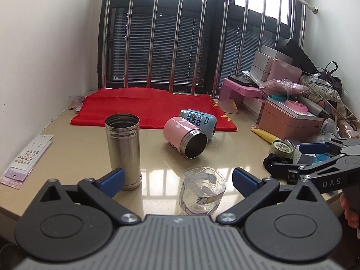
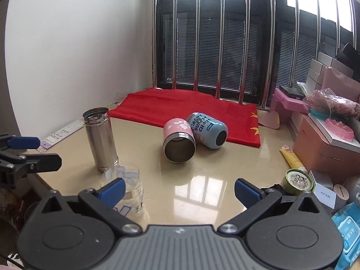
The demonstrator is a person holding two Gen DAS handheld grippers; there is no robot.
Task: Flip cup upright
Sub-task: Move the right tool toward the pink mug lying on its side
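Room: white walls and a barred window (image 1: 180, 45) with dark blinds behind the glossy beige counter (image 1: 225, 148).
Back of counter: a red flag (image 1: 146, 108) lies flat under the window.
Right side: a heap of pink boxes (image 1: 288, 119), bags and small clutter.
Pink cup (image 1: 183, 136): on its side mid-counter, steel mouth facing the cameras, touching the blue cup.
Blue cup (image 1: 199, 120): also on its side, just behind the pink one, its far end resting on the flag's edge.
Steel flask (image 1: 123, 150): upright, mouth open, left of the fallen cups.
Clear glass (image 1: 202, 191): upright, nearest the left claw.
Left claw (image 1: 177, 180): spread wide, holding nothing; the glass stands between its blue tips.
Right claw (image 2: 180, 190): spread wide, holding nothing, bare counter between its tips, well short of the cups.
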